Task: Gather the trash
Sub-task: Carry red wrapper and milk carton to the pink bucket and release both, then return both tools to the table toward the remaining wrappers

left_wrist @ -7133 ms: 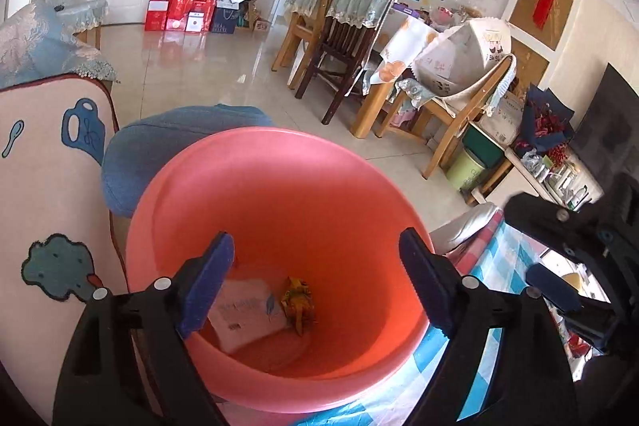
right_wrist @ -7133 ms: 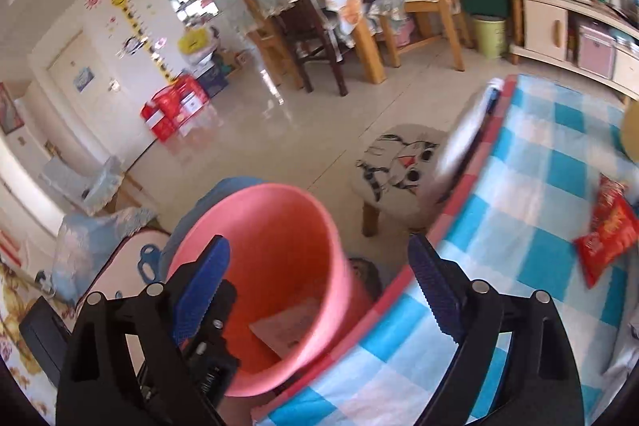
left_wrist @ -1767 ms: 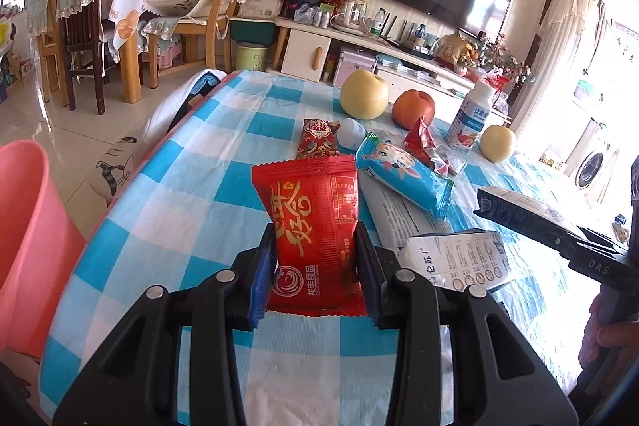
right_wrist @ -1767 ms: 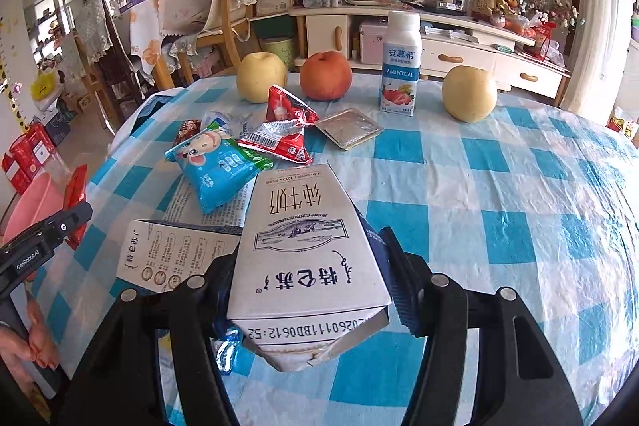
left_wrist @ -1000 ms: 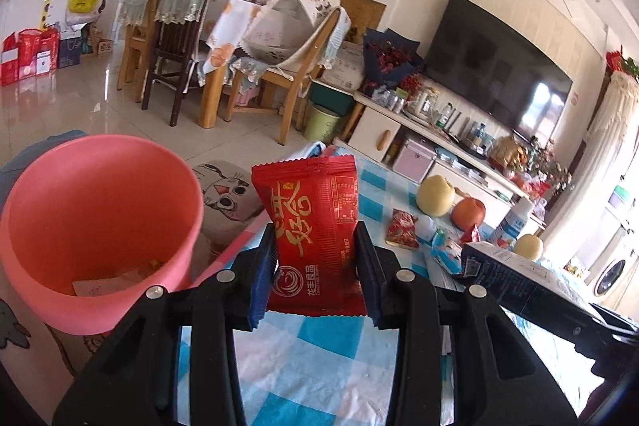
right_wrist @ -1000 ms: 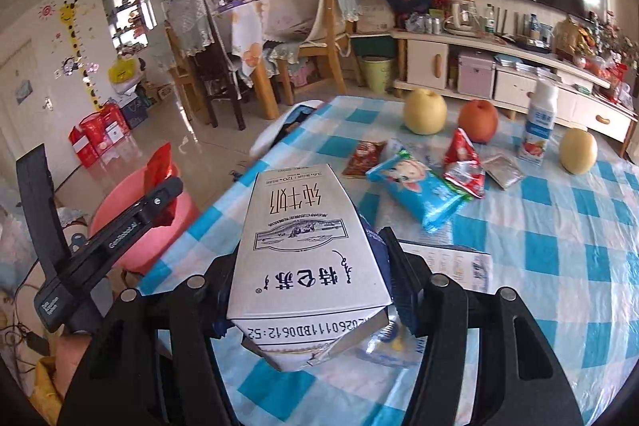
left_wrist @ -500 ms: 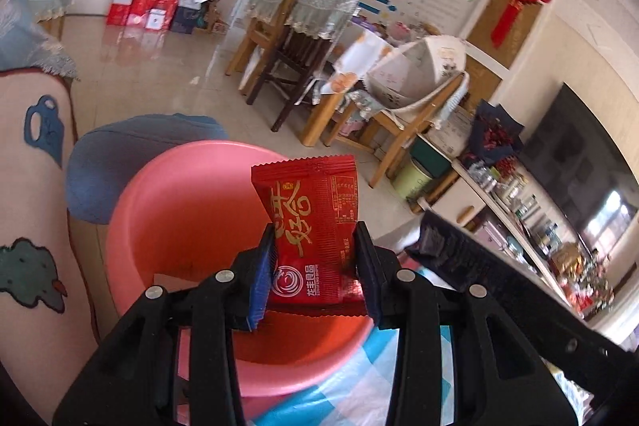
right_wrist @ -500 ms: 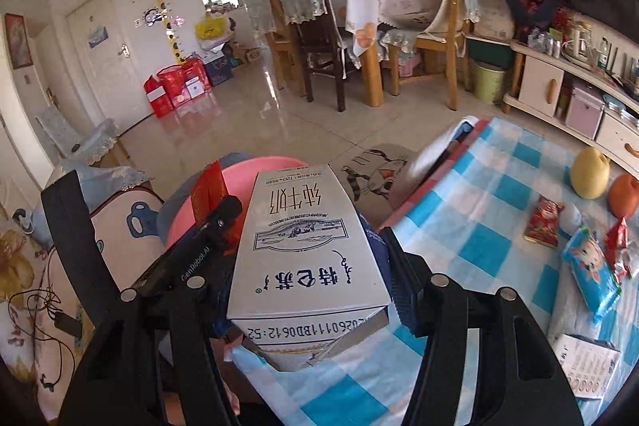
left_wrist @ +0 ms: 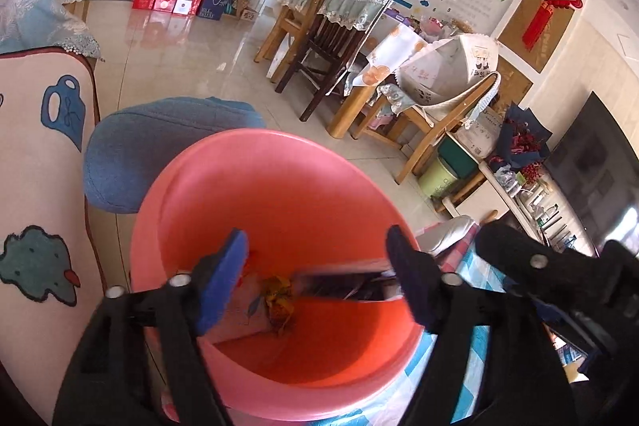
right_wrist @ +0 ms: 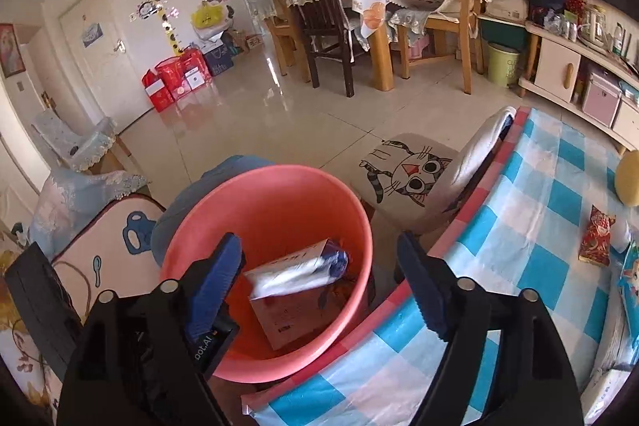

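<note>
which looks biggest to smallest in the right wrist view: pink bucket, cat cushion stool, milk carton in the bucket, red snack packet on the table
1. pink bucket
2. cat cushion stool
3. milk carton
4. red snack packet

The carton is motion-blurred and lies nearer the camera than the stool, so that pair's true order is unsure.

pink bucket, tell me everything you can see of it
The pink bucket is a round, smooth, plastic-looking tub with a plain rolled rim, standing upright on the floor against the edge of the checked table, with a blue stool behind it. It is open-topped. Inside lie a milk carton, blurred, flat cardboard under it, and a yellow wrapper. Both open claws hover above, not touching it.
</note>
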A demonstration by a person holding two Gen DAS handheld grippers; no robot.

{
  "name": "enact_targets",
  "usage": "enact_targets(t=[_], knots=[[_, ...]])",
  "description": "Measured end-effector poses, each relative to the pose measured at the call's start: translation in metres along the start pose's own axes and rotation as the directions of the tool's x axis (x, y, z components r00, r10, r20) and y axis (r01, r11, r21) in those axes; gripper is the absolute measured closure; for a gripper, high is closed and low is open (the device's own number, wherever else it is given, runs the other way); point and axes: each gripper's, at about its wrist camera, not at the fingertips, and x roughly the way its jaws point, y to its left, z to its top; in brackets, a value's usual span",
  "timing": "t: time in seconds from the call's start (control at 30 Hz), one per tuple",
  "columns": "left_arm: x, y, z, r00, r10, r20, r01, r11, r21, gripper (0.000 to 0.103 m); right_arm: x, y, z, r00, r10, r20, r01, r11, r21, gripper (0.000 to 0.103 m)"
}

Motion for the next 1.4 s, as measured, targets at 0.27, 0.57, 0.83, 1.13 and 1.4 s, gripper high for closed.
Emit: enact_targets(t=[0.27,0.57,0.83,1.13,1.4], knots=[[-0.004,-0.015,-0.007,1.0,0.003,0.029,-0.005,0.996,0.093,0.018,-0.037,-0.046,-0.02,0.995,-0.095,0.026,0.091,0.989,0.113,0.011],[-0.013,-0.052,-0.024,0.999,-0.043,0.03,0.034,0.968,0.25,0.013,-0.074,-0.076,-0.05,0.98,-0.192,0.043,0.186,0.975,0.118,0.011],[-0.015,-0.079,-0.046,0.991,-0.127,-0.048,0.136,0.933,0.333,0.012,-0.101,-0.094,-0.07,0.966,-0.248,0.068,0.24,0.964,0.112,0.011],[-0.014,-0.111,-0.07,0.977,-0.174,-0.124,0.209,0.896,0.392,0.012,-0.127,-0.12,-0.09,0.955,-0.287,0.074,0.276,0.953,0.127,0.01],[-0.019,-0.134,-0.089,0.965,-0.215,-0.149,0.26,0.862,0.434,0.012,-0.151,-0.149,-0.106,0.942,-0.323,0.086,0.309,0.94,0.145,0.01]])
